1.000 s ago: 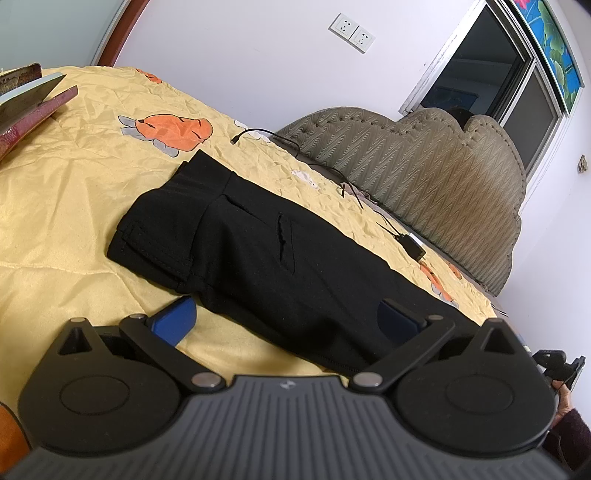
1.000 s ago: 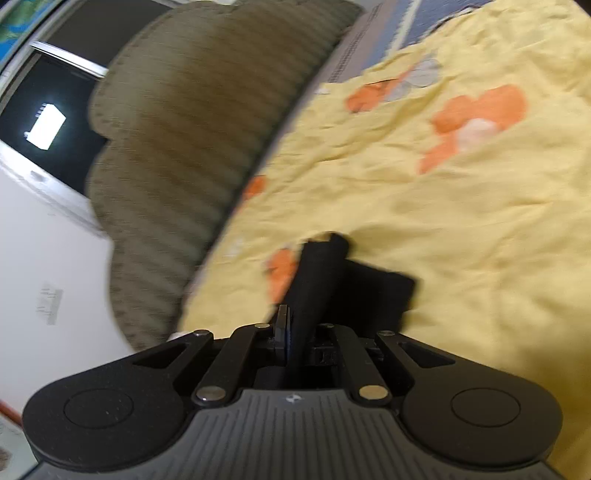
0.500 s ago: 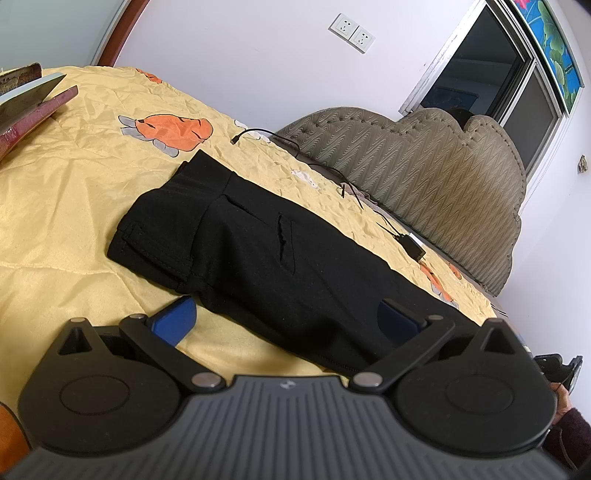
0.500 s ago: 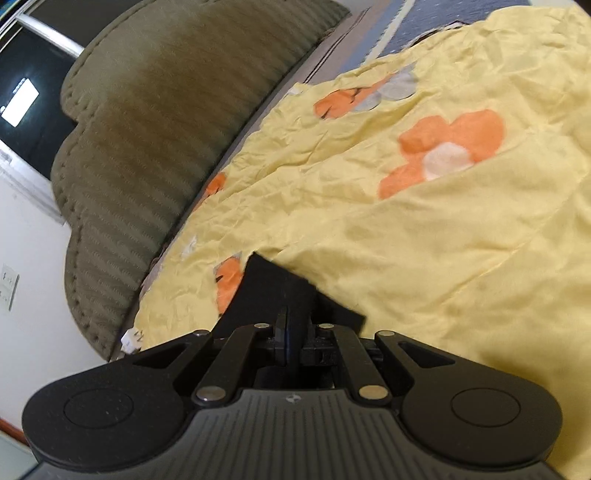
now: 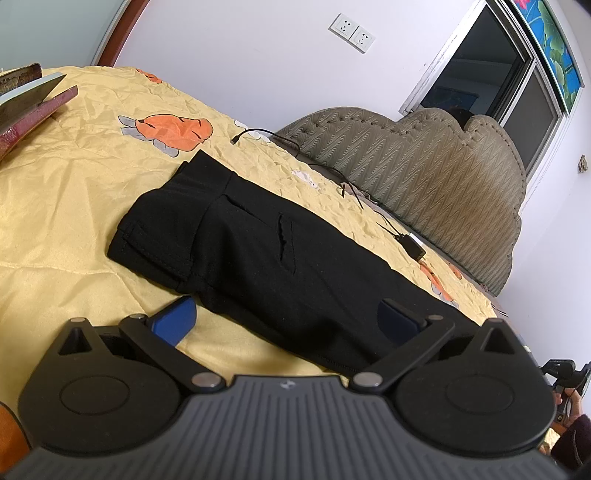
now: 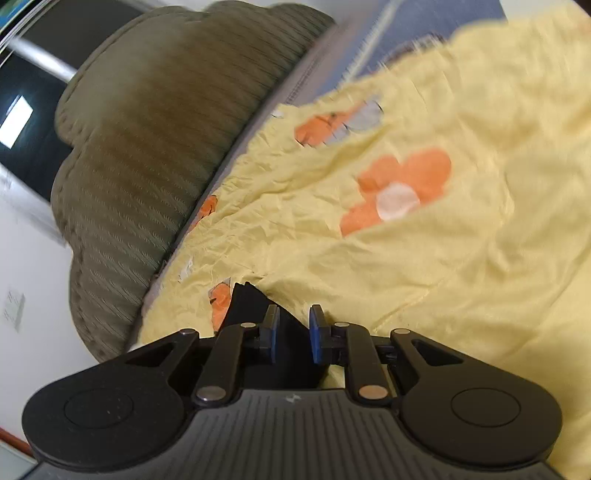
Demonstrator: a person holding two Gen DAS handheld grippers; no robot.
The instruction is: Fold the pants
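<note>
Pants point(image 5: 266, 254) lie lengthwise on the yellow bedspread point(image 5: 66, 206), halved already. Left gripper point(image 5: 284, 314) hovers spread wide over the near edge; right gripper point(image 6: 292, 334), parted and holding nothing, straddles the leg end. I'd re-pinch both layers squarely before folding over.

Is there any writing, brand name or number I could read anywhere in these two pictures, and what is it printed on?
No readable words or numbers appear in either view.
Left black plastic gripper: only a small pale emblem on its ribbed body, no letters.
Right black plastic gripper: a similar small mark, no letters.
White wall sockets: no legible print.
Black folded pants: no label showing.
Yellow flower-printed bedspread: pictures only, no text.
</note>
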